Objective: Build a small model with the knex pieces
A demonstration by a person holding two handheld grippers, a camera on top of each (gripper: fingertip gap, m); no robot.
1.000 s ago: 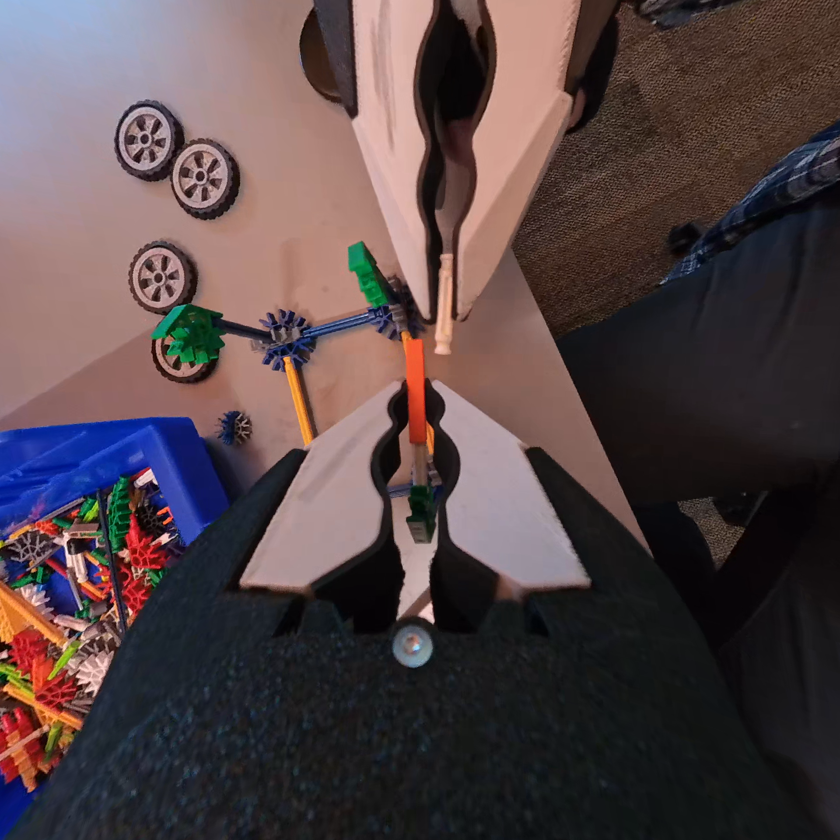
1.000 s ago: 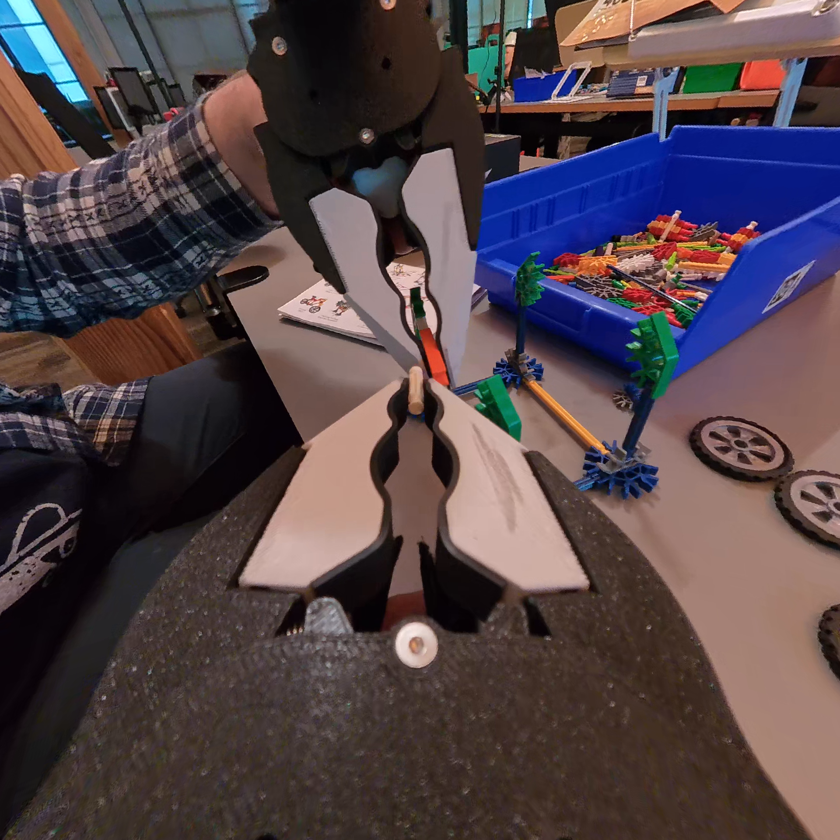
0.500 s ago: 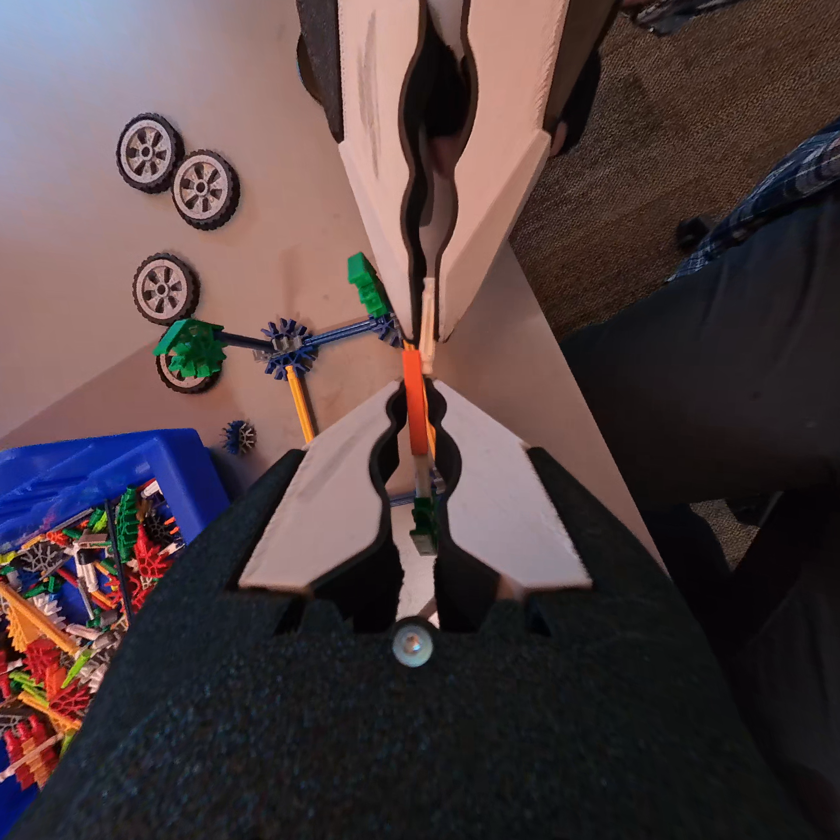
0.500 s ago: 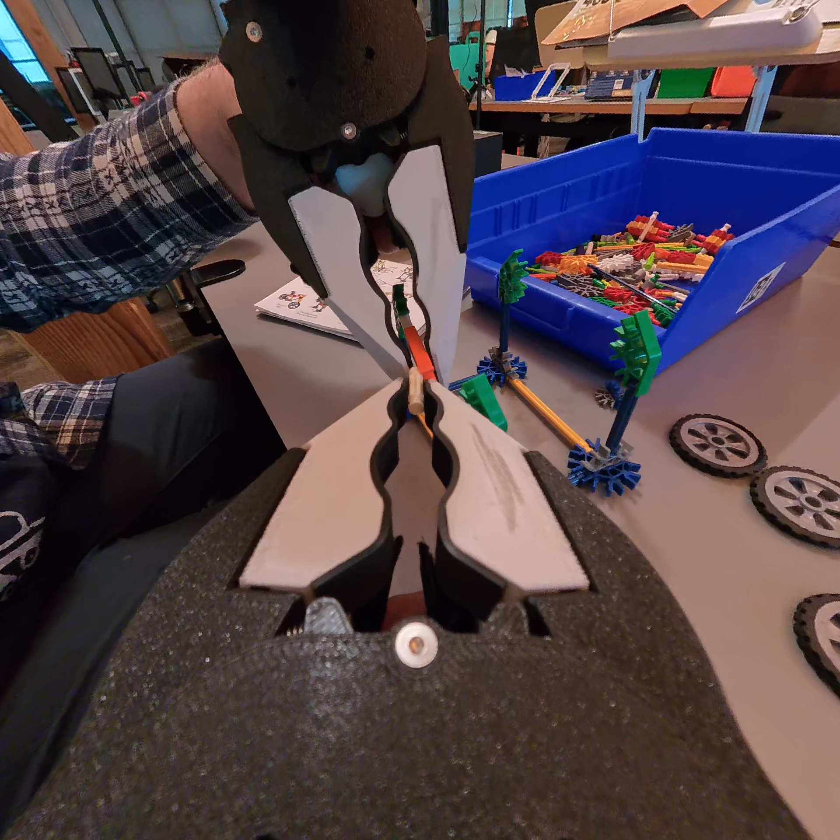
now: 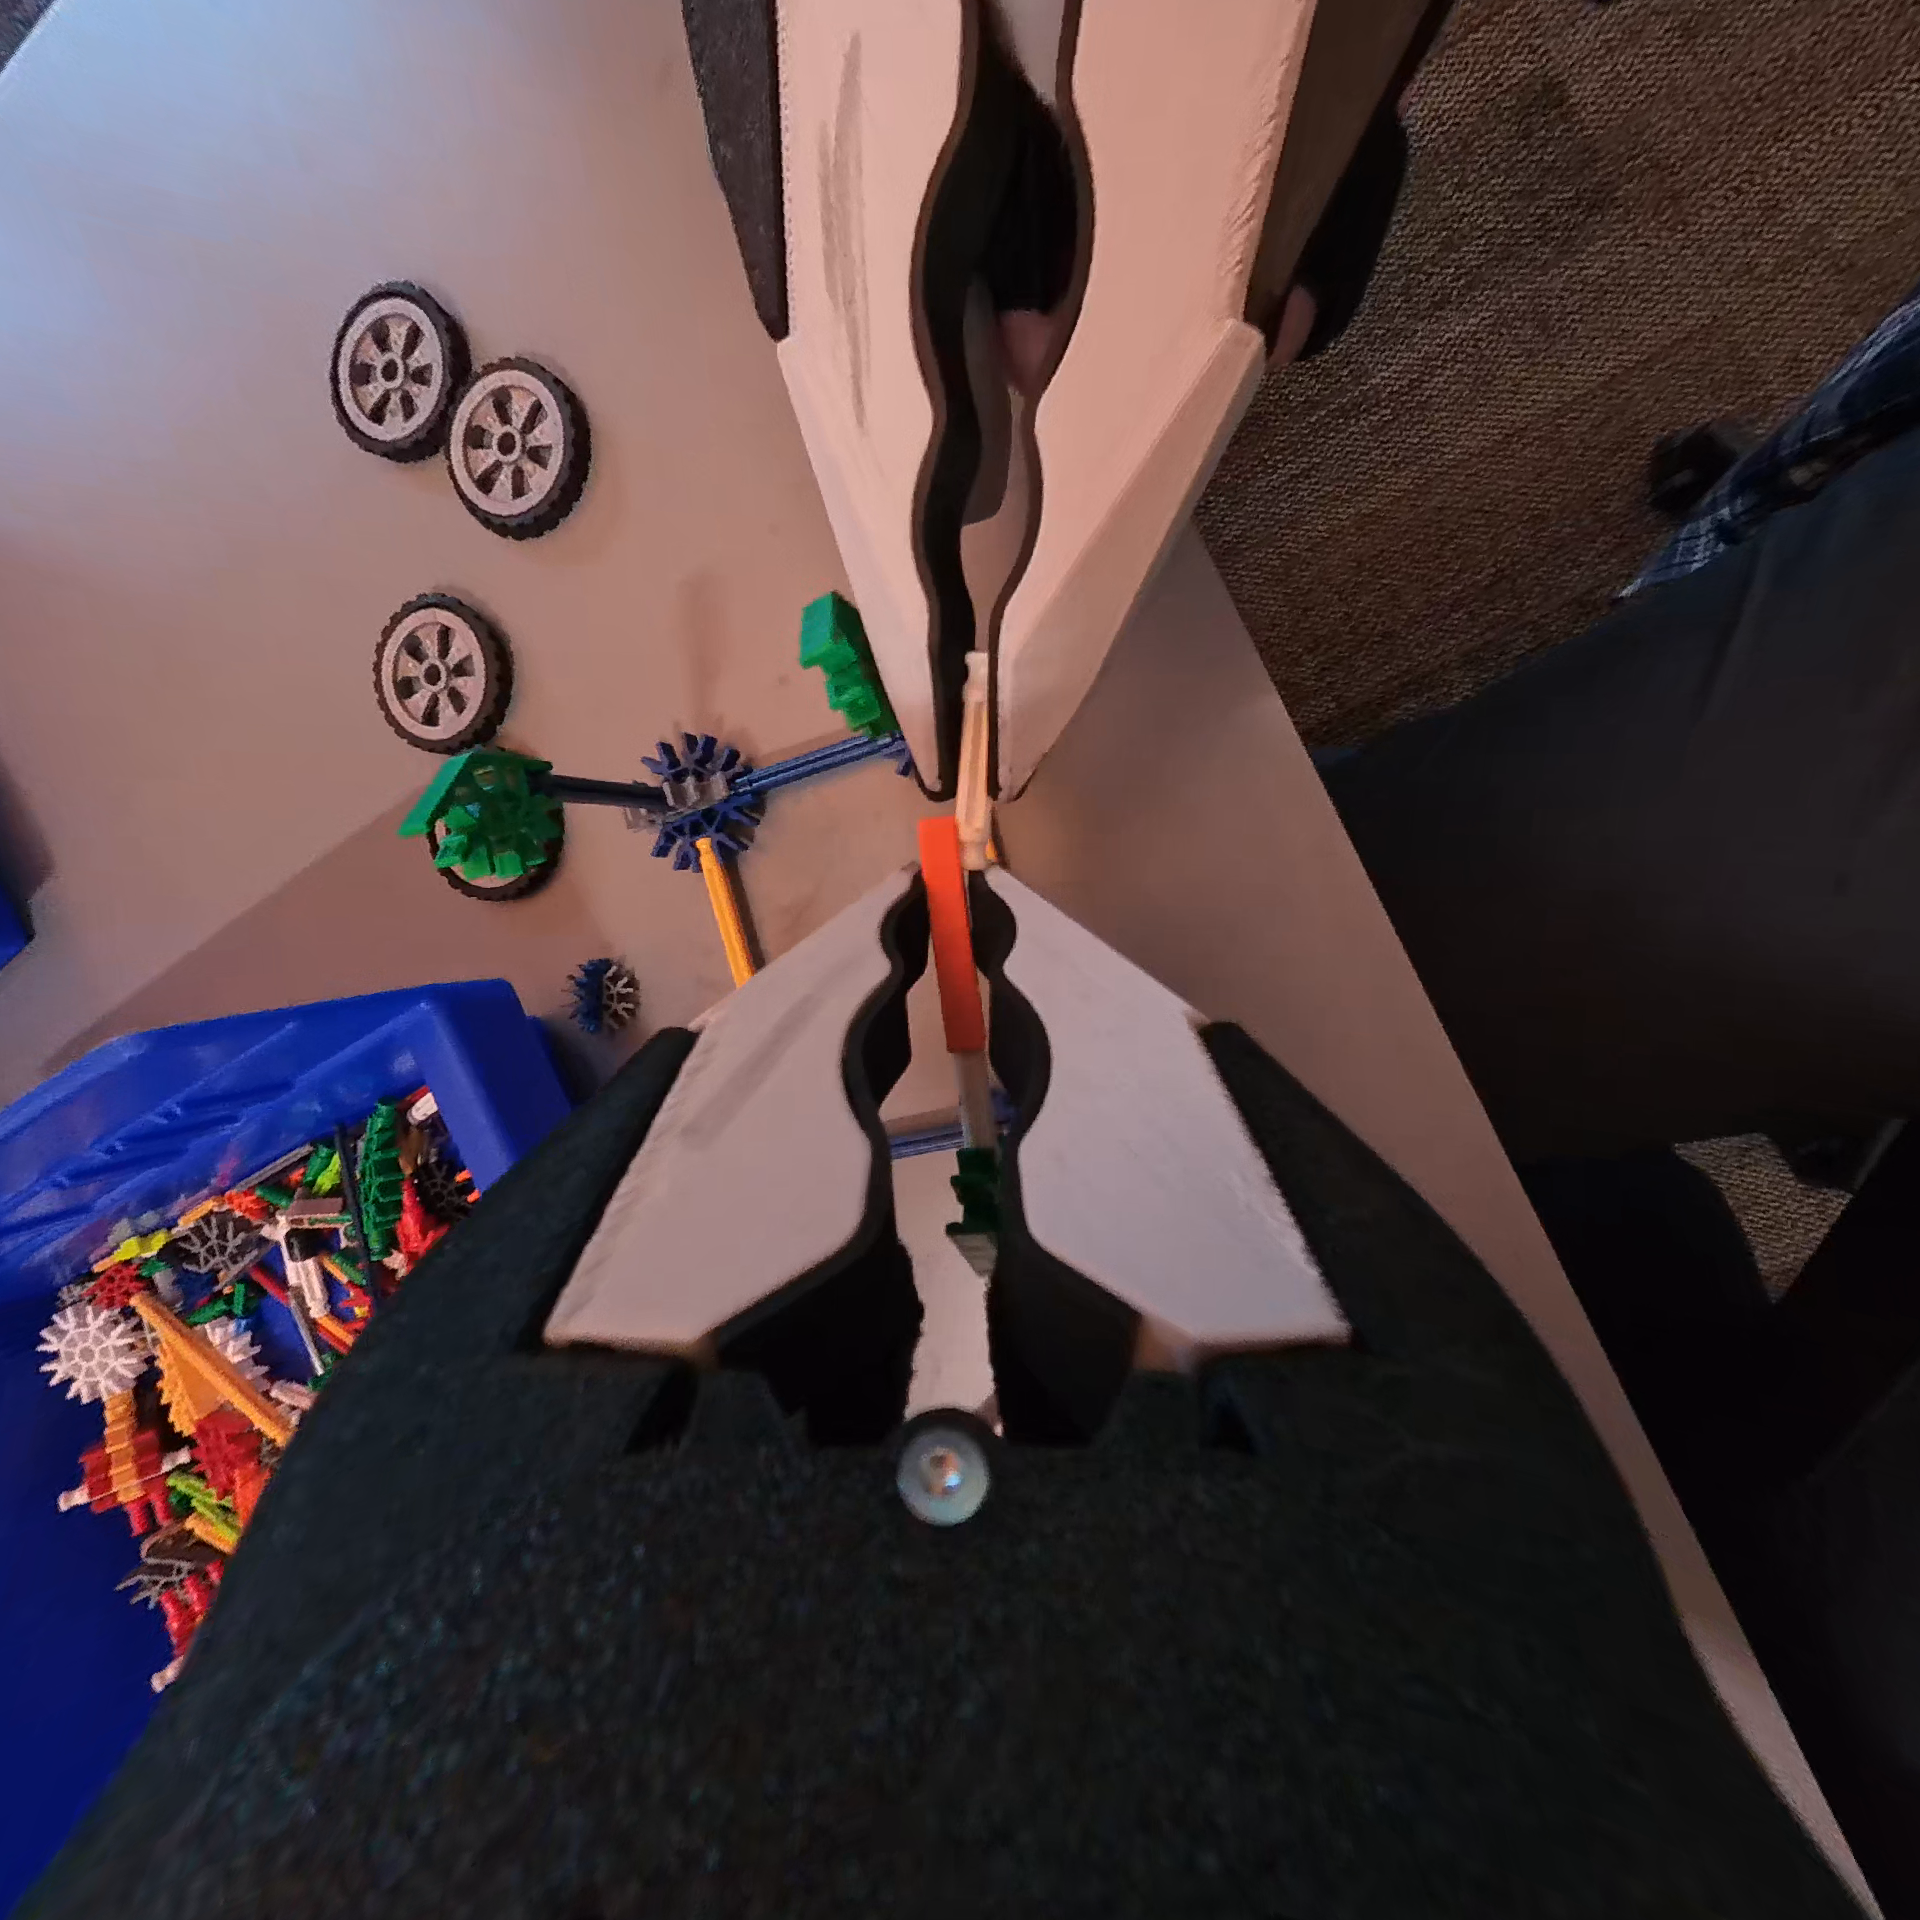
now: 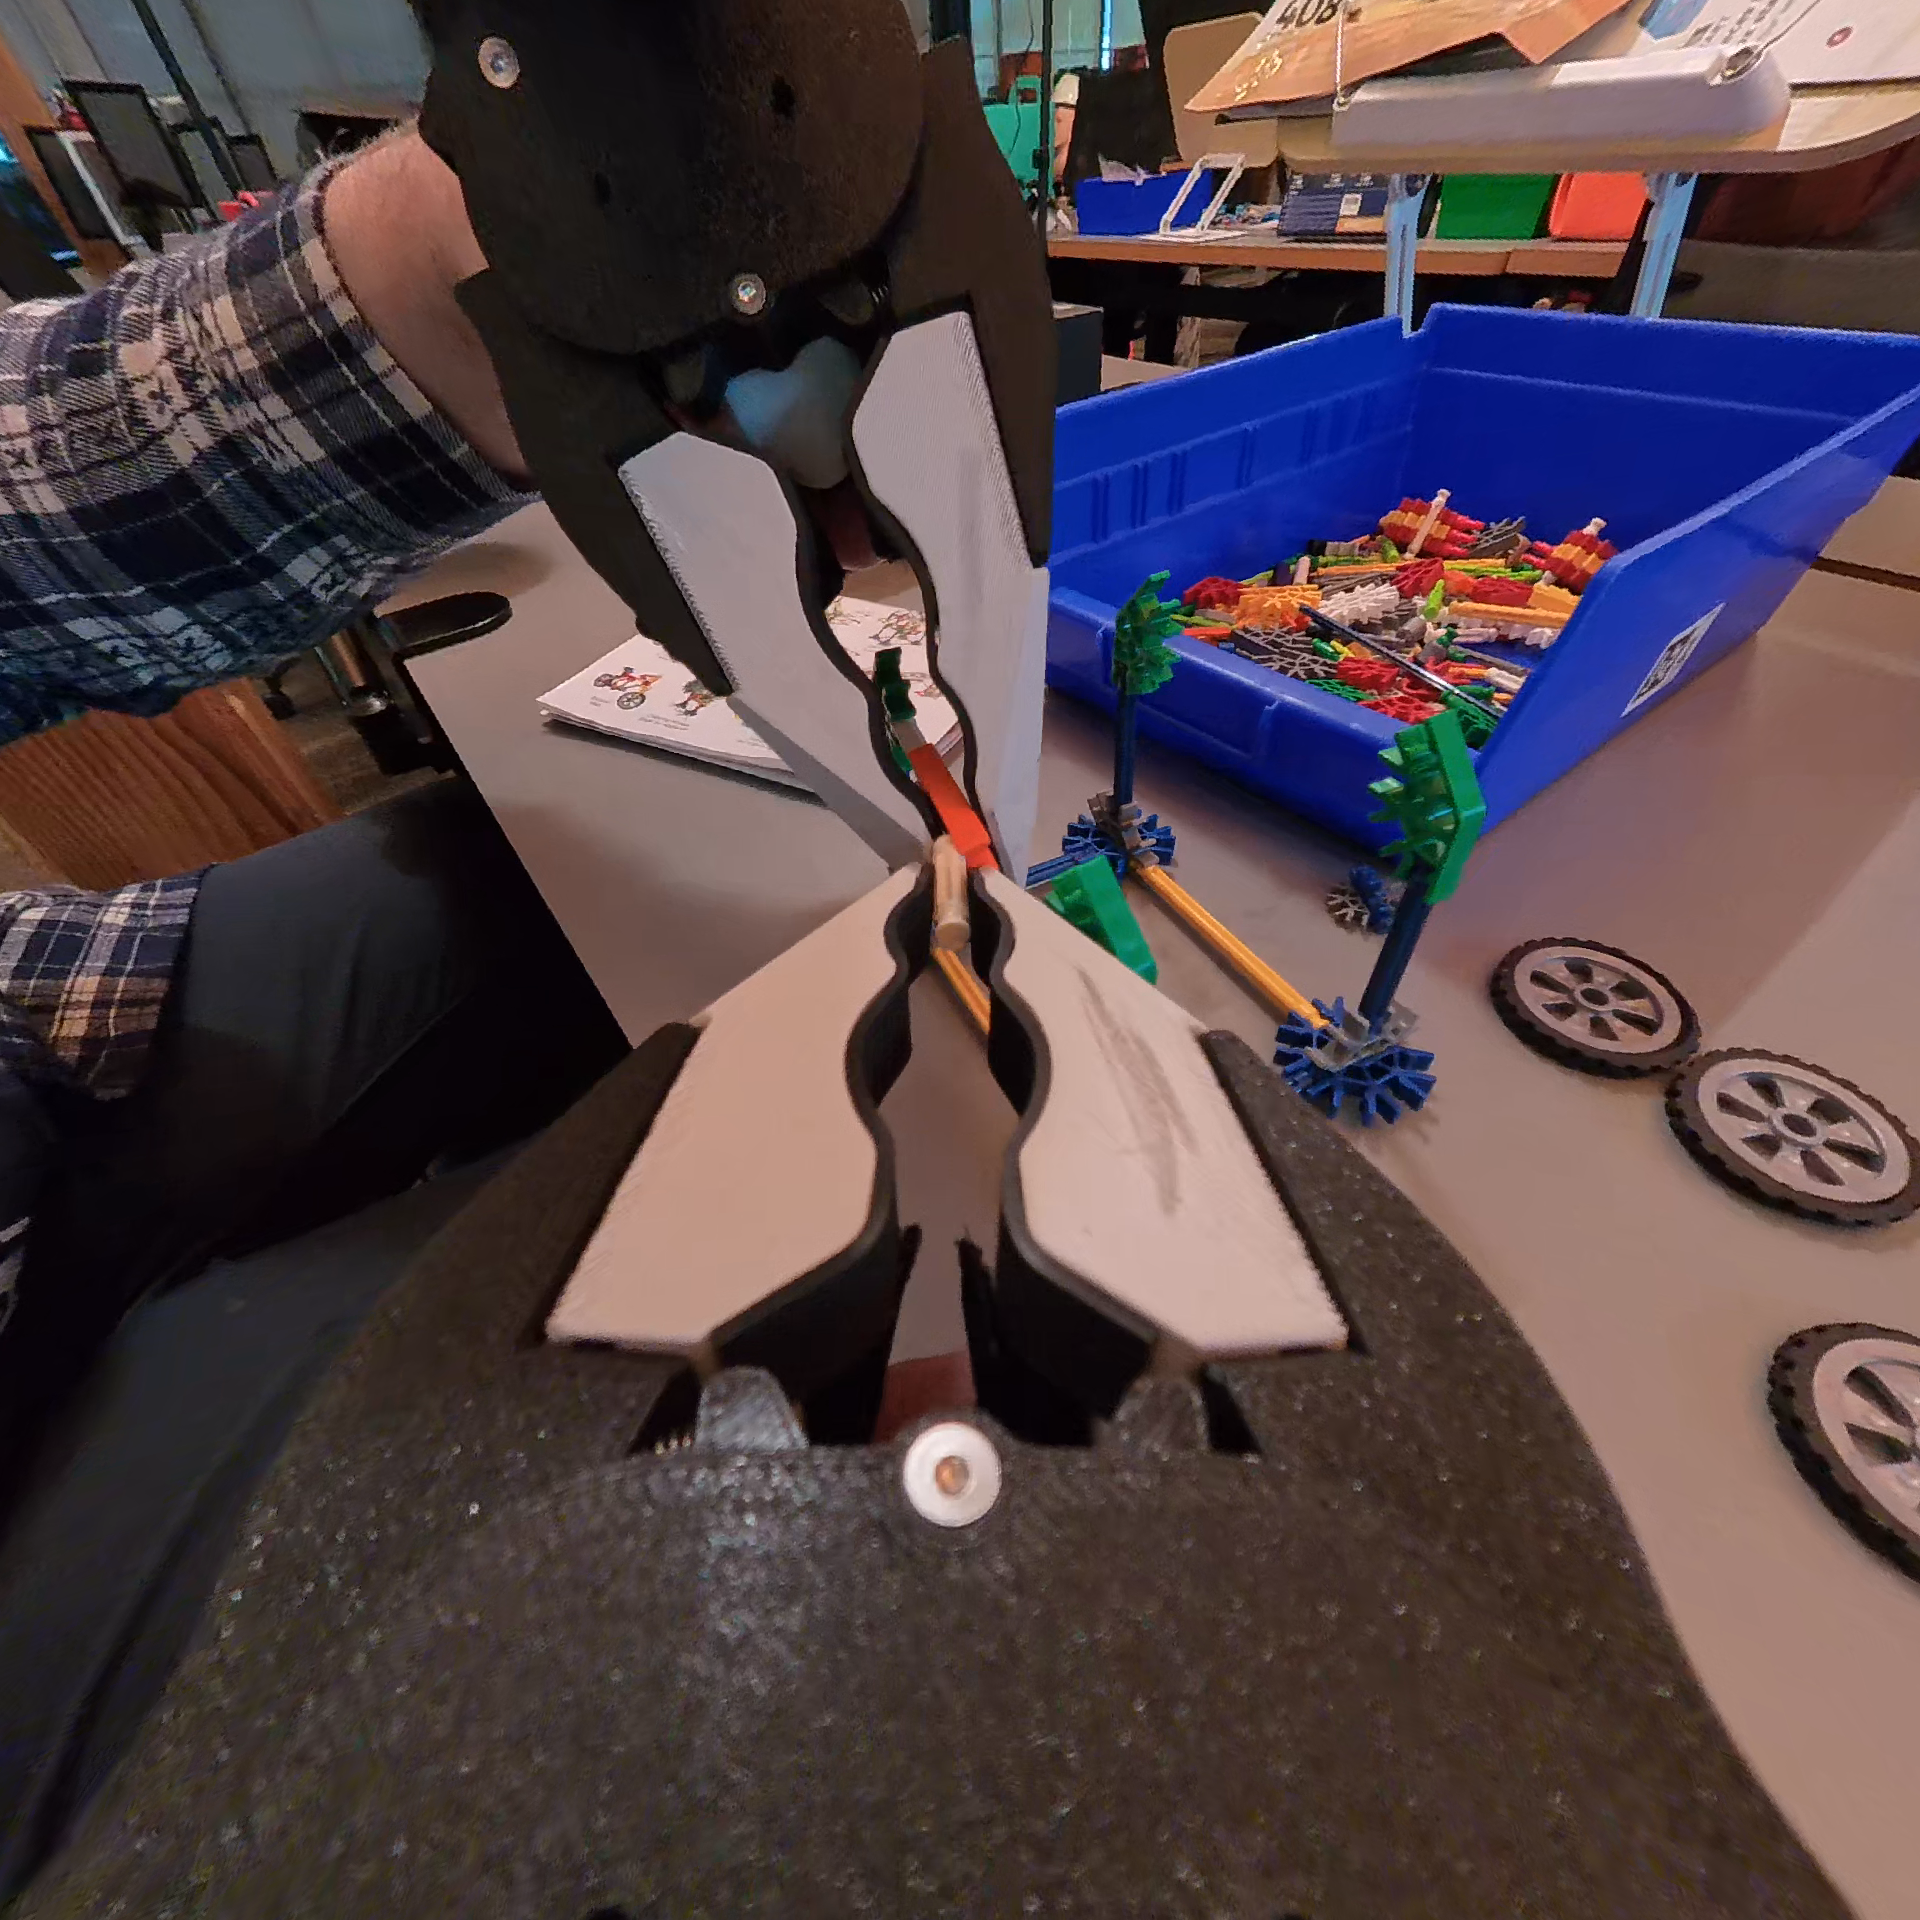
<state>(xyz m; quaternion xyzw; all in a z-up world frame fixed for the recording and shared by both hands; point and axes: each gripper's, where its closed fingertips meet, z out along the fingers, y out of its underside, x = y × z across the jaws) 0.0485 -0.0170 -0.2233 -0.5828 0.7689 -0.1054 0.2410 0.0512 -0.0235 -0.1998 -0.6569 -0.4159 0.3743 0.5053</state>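
My left gripper [image 5: 951, 883] is shut on an orange connector [image 5: 954, 935] that carries a grey rod and a green connector [image 5: 977, 1195] between the fingers. My right gripper [image 6: 951, 883] is shut on a short cream rod [image 6: 948, 894]. The two grippers face each other tip to tip above the table's near edge. The cream rod [image 5: 975, 748] touches the end of the orange connector [image 6: 956, 805]. Just behind stands a frame of blue snowflake connectors [image 6: 1356, 1060], yellow and blue rods and green connectors [image 6: 1429, 800]; it also shows in the left wrist view [image 5: 698, 800].
A blue bin [image 6: 1351, 447] of several mixed building pieces stands at the back; its rim also shows in the left wrist view [image 5: 260, 1060]. Grey wheels [image 6: 1595, 1006] [image 5: 516, 447] lie on the table. A loose blue connector [image 5: 603, 995] and a booklet [image 6: 665, 707] lie nearby. A person's legs are at the table edge. Left and right tips are no more than a few centimetres apart.
My right gripper has brought the cream rod closer until its end meets the orange connector in my left gripper. Both grippers stay shut.
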